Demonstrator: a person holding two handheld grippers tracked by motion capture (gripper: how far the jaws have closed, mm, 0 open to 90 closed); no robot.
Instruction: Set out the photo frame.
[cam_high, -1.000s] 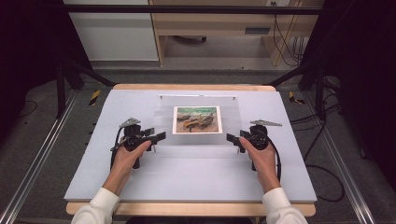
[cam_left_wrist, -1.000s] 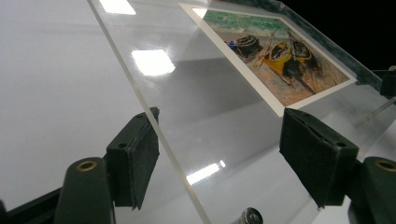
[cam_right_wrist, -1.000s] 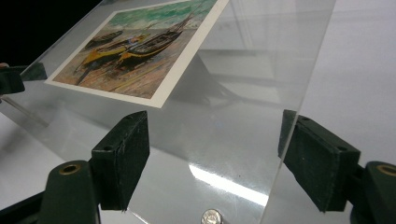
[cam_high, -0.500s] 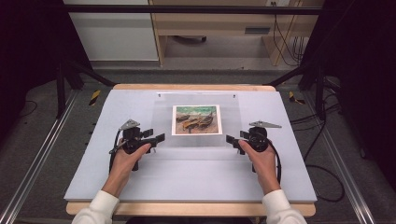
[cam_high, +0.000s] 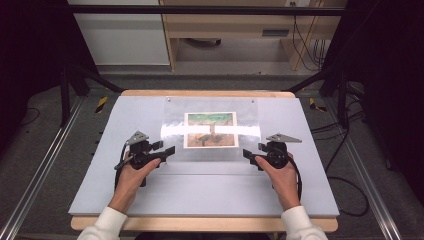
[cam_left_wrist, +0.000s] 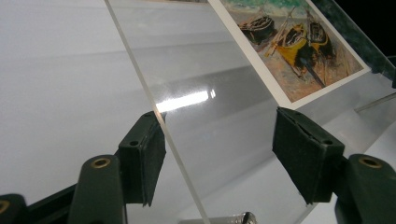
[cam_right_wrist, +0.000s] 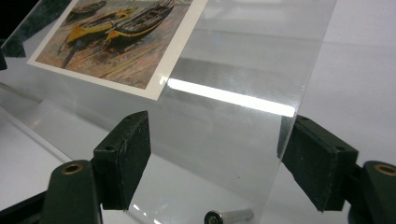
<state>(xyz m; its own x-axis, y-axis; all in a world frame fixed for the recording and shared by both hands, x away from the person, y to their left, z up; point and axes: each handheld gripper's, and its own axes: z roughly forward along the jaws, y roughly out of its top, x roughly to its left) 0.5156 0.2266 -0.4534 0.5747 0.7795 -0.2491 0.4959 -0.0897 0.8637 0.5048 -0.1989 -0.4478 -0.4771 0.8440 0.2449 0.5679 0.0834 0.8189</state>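
A clear acrylic sheet (cam_high: 172, 120) lies on the white table over a picture of boats (cam_high: 210, 129). My left gripper (cam_high: 167, 149) sits at the sheet's near left corner and my right gripper (cam_high: 247, 154) at its near right corner. In the left gripper view the sheet (cam_left_wrist: 210, 93) runs in between the open jaws of the left gripper (cam_left_wrist: 224, 154), its edge beside the left pad (cam_left_wrist: 142, 158). These jaws have just been closing. In the right gripper view the sheet (cam_right_wrist: 243, 60) reaches in between the open jaws of the right gripper (cam_right_wrist: 215, 158), its edge at the right pad (cam_right_wrist: 317, 163).
A small metal pin (cam_left_wrist: 233, 218) lies under the sheet near each gripper, the other pin (cam_right_wrist: 229, 215) in the right gripper view. The white table top (cam_high: 200, 195) has a wooden front edge. Black frame legs and cables (cam_high: 345, 150) stand to the right.
A bright band of glare now crosses the sheet and the picture, where there was none before. Both hands stay about where they were.
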